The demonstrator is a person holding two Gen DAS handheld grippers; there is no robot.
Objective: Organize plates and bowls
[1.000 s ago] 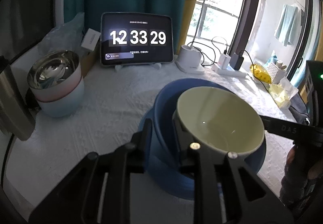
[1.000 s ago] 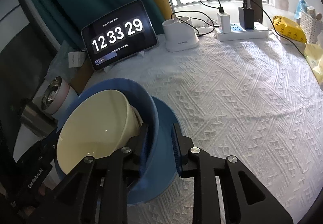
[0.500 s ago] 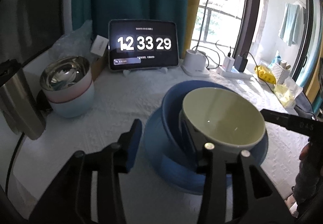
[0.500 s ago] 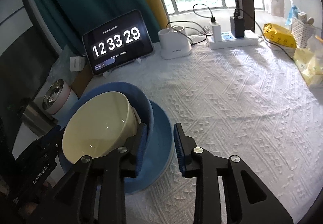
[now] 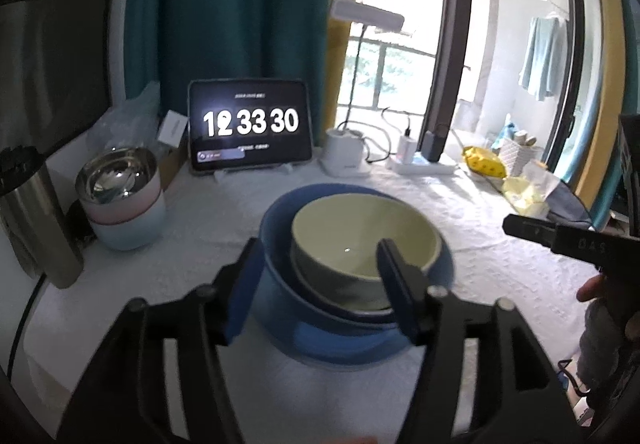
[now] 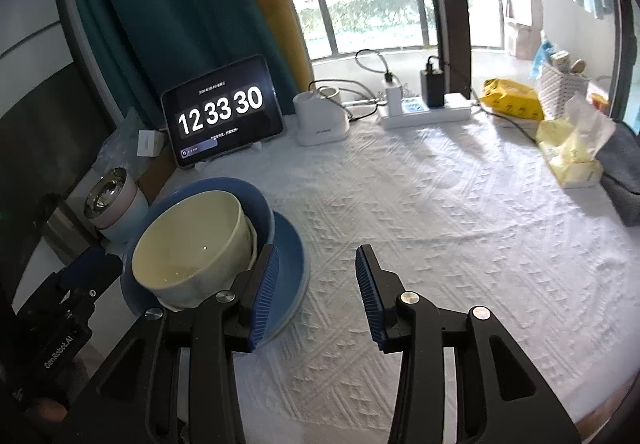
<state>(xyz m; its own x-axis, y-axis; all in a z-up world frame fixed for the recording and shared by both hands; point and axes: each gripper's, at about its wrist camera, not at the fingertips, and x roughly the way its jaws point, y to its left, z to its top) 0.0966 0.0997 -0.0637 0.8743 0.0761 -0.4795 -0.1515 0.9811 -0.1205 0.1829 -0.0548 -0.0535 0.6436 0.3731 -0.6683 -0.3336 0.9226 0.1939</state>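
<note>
A cream bowl (image 5: 340,228) (image 6: 192,244) sits tilted inside a blue bowl (image 5: 272,220) (image 6: 244,190), which rests on a blue plate (image 5: 340,340) (image 6: 290,244) on the white tablecloth. My left gripper (image 5: 318,248) hovers just short of the stack's near side. Its jaws are opening and its pads are off the bowls. My right gripper (image 6: 317,250) is to the right of the stack, its left finger (image 6: 264,284) beside the plate's edge. Its jaws are opening too, with only tablecloth between them.
A tablet clock (image 5: 250,128) stands at the back. Stacked steel-lined bowls (image 5: 120,196) and a steel flask (image 5: 36,220) stand at the left. A lamp base (image 6: 320,120), a power strip (image 6: 424,110), yellow packets (image 6: 512,96) and a tissue pack (image 6: 572,152) line the back and right.
Both grippers have let go of the bowl rims, opened wider and drawn back and up from the stack. The bowls stay in place.
</note>
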